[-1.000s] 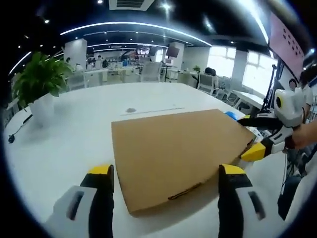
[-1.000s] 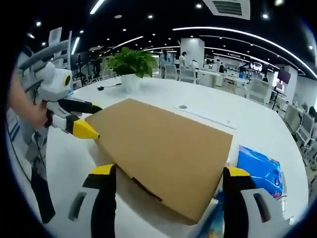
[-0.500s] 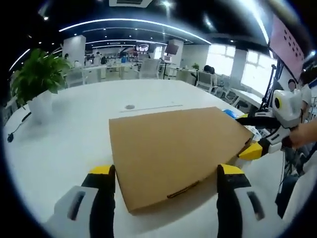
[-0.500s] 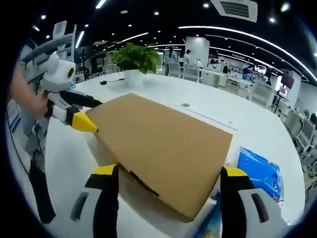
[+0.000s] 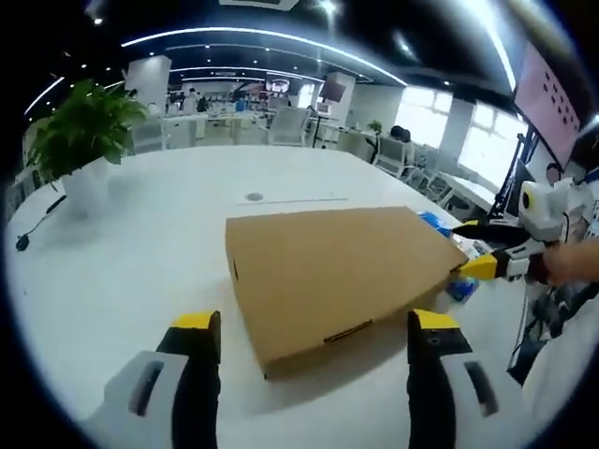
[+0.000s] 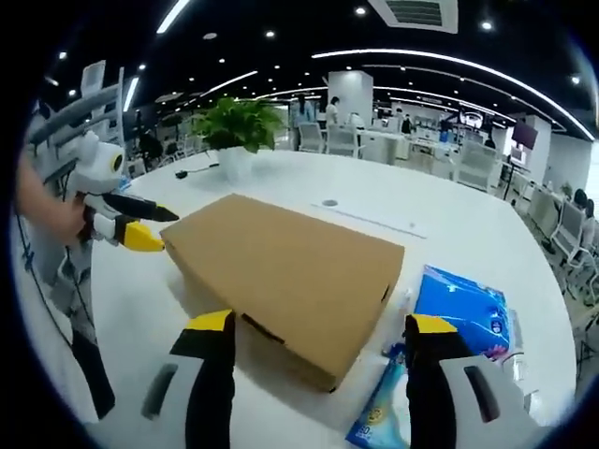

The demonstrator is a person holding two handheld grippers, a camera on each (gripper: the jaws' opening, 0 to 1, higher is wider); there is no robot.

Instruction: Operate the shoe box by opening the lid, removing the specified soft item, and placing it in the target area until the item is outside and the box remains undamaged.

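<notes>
A closed brown cardboard shoe box [image 5: 337,271] lies flat on the white table [image 5: 140,253], its lid down, with a small slot in the near edge. My left gripper [image 5: 314,323] is open, its yellow-tipped jaws spread wide just short of the box's near side. In the right gripper view the box [image 6: 290,276] sits ahead of my right gripper [image 6: 320,325], also open and not touching it. The right gripper [image 5: 474,248] shows at the box's right corner, jaws apart. The left gripper [image 6: 138,224] shows by the box's left corner. What is inside the box is hidden.
A blue plastic packet [image 6: 463,299] lies right of the box, with another blue and yellow packet [image 6: 384,407] near my right jaw. A potted plant [image 5: 84,131] stands at the table's far left. Bare tabletop stretches beyond the box. A person's hand [image 5: 571,267] holds the right gripper.
Both grippers have drawn back a little from the box, so it looks smaller and farther off. The box stays closed and both grippers stay open.
</notes>
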